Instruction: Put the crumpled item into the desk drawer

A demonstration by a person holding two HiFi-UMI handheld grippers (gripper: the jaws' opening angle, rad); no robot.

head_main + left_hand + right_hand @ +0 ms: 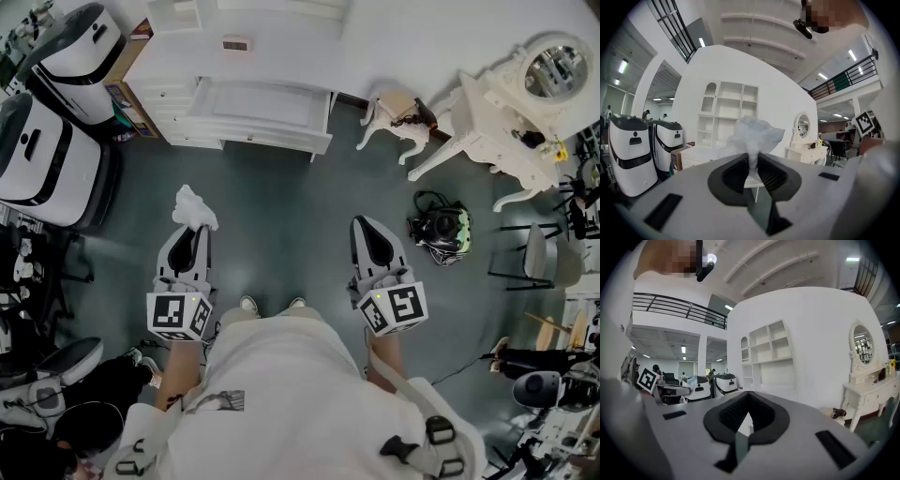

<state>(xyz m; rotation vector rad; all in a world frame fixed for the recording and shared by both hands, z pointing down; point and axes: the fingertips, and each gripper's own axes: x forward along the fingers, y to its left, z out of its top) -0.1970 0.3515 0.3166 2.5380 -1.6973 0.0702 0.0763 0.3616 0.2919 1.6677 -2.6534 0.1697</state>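
Left gripper (197,228) is pinching the crumpled item (194,206), a white wad of paper or tissue. In the left gripper view the pads are pressing on its lower stem and the bulk is puffing out above and past the tips (753,157). The item (752,133) is being held level in the air, over the grey floor (281,216), not yet at the desk.

Right gripper (367,223) is also pointing level, beside the left one. Its tips (749,397) are pressed together with nothing between them.

White desk (281,47) is standing ahead of the person, at the far edge of the floor. Desk drawer (262,108) is sitting pulled out toward the person, and its inside is looking bare. The drawer is well apart from the held item, ahead and a bit to the right of it.

White vanity table (497,122) with round mirror is standing to the right of the desk, with a small white stool (398,122) between them. Two white machines (47,150) are standing along the left edge of the floor. A dark bag-like thing (441,230) is lying on the floor right of the right gripper; cannot tell what it is.
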